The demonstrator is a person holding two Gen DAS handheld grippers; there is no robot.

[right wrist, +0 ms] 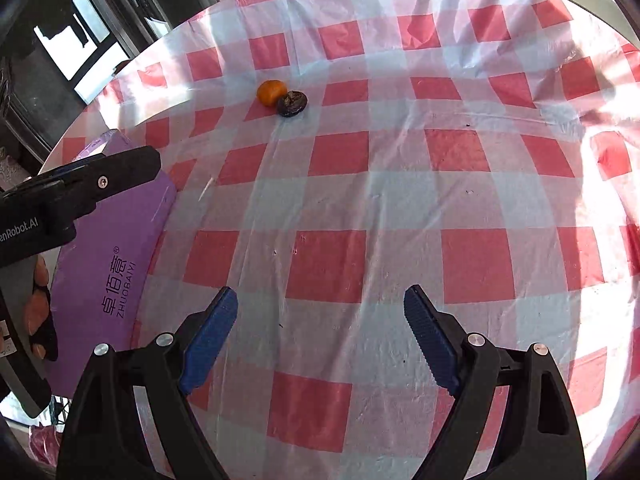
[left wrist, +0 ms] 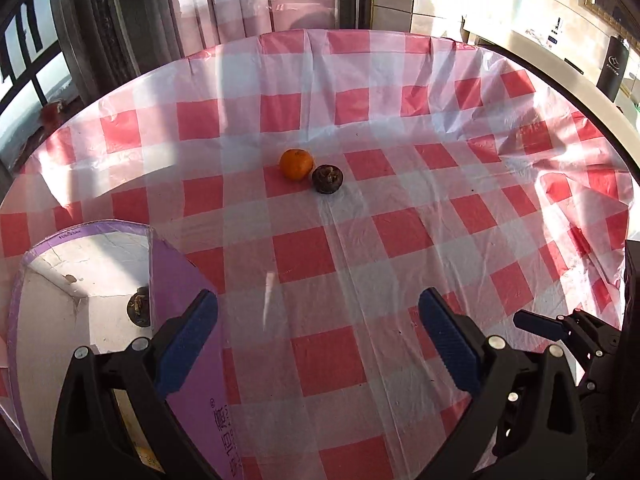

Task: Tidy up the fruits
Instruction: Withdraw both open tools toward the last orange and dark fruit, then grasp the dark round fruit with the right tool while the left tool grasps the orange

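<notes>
Two fruits sit touching near the middle of the round table: a smooth, glossy orange (left wrist: 296, 164) and, on its right, a dark, wrinkled fruit (left wrist: 327, 178) with a dried crown on top. Under them lies a thin, crinkled plastic tablecloth (left wrist: 360, 240) in red and white checks, creased and shiny in the sun. At your left stands a purple cardboard box (left wrist: 188, 312) with a white inside; another dark fruit (left wrist: 138, 306) rests in it against the near wall.

Your left gripper (left wrist: 318, 328) is spread wide, its ribbed blue pads (left wrist: 186, 340) holding nothing, the left finger over the box wall. Your right gripper (right wrist: 320, 332) is equally wide and empty, poised above the cloth, well short of the fruits. From the right wrist view your left hand (right wrist: 38, 312) grips its tool beside the box.
</notes>
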